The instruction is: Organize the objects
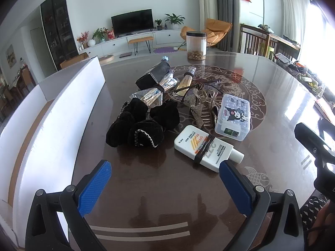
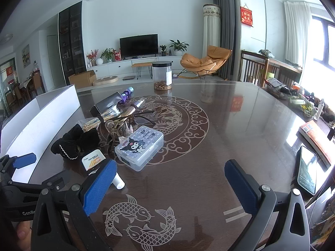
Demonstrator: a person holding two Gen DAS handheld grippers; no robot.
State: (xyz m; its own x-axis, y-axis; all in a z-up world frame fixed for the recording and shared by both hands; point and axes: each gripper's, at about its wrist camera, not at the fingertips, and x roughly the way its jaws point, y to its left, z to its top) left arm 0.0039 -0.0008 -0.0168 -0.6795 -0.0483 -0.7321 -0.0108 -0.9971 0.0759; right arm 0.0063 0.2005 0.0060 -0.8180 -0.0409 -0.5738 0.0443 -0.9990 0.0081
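Observation:
A pile of small items lies on the dark table: black scrunchies [image 1: 138, 125] [image 2: 73, 142], a white sunscreen bottle [image 1: 206, 147] [image 2: 94, 161] wrapped with hair ties, a clear cartoon-print box [image 1: 233, 117] [image 2: 139, 147], a hair claw [image 1: 204, 109] [image 2: 114, 128], foil packets [image 1: 155, 92] and a black box [image 1: 153, 75]. My left gripper [image 1: 165, 168] hovers open just in front of the pile, with bare table between its fingers. My right gripper [image 2: 170, 170] is open to the right of the pile, its left finger [image 2: 100, 184] in front of the bottle.
A white open cardboard box [image 1: 52, 113] [image 2: 41, 115] stands along the left of the table. A clear jar [image 1: 196, 45] [image 2: 162, 75] sits at the far edge. A phone [image 2: 307, 172] and a book [image 2: 316, 138] lie at the right edge.

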